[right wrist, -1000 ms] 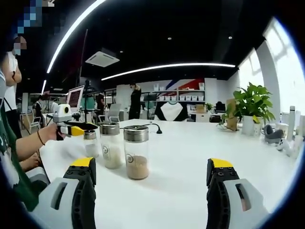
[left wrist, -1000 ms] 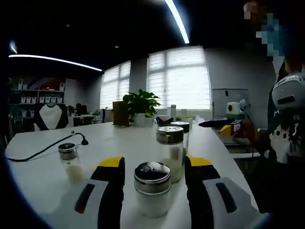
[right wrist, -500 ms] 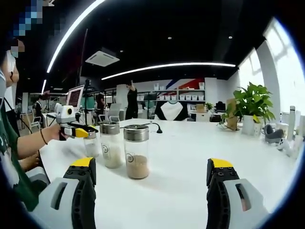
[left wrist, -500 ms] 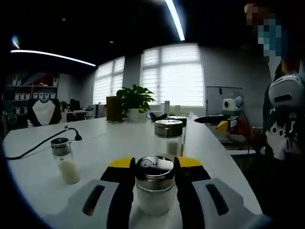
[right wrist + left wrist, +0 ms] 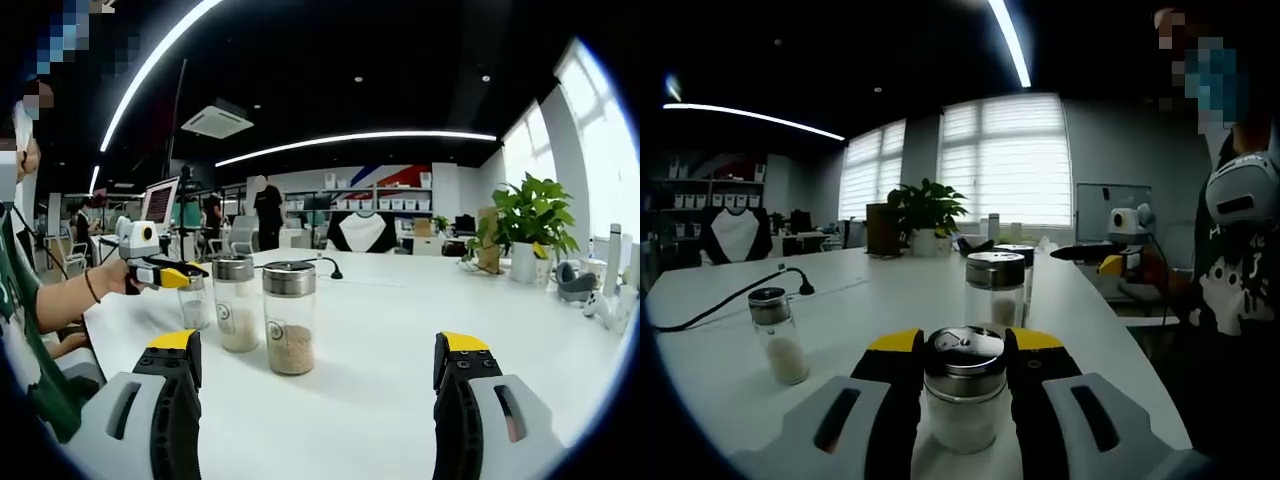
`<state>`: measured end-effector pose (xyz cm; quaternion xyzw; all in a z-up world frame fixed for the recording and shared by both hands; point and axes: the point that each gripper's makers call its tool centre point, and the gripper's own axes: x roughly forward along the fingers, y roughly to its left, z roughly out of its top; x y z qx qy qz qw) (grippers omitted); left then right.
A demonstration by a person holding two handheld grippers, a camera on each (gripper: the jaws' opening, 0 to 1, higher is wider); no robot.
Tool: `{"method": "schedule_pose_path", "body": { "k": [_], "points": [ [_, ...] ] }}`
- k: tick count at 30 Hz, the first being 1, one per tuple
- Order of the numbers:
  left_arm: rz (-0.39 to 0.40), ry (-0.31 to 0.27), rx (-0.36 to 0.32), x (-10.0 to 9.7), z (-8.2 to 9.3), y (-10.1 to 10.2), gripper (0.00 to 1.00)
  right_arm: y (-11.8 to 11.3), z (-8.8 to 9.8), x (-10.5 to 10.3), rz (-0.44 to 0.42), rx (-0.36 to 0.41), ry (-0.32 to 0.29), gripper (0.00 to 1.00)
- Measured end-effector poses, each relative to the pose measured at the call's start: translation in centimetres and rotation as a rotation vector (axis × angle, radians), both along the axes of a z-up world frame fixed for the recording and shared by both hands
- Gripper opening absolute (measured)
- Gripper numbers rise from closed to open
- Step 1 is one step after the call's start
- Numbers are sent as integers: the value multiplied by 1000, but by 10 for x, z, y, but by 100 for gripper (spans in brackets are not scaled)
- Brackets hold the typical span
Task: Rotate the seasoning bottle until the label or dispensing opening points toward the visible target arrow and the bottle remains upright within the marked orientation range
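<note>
**Left jaws pinch the near bottle; right jaws spread over bare tabletop**

While the left gripper view looks along the white table (image 5: 870,300), the left gripper (image 5: 960,345) has its yellow-tipped jaws pressed against both sides of the seasoning bottle (image 5: 962,390), which stands upright at 6 o'clock with its steel cap level. A second jar (image 5: 995,290) stands just beyond at 12 o'clock, another close behind it. A small shaker (image 5: 775,335) sits well apart at 9 o'clock, with bare table between. A black cable (image 5: 730,305) trails toward the far left edge. At 3 o'clock the table edge runs close by, beside the person's body.

Seen from the right gripper view, the right gripper (image 5: 325,355) is spread wide over bare table, touching nothing. Two tall jars (image 5: 288,320) stand at 10 o'clock; the left gripper closes on a smaller bottle behind them. Open surface stretches toward the potted plant (image 5: 528,225) at 2 o'clock.
</note>
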<state>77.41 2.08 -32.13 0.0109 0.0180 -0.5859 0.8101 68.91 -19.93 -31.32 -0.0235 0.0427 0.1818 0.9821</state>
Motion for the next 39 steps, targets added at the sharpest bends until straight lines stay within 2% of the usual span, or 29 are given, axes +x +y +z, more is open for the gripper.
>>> {"method": "schedule_pose_path", "body": {
  "k": [15,27,39],
  "points": [
    [71,19,-24,-1,-1,-1,34,4,-3,0,9,-4,8,99],
    [188,9,-22,-4,-2,-2,34,5,-3,-1,8,-3,7,99],
    [304,4,-33,6,-1,5,34,7,-4,-1,11,-3,10,99]
  ]
}}
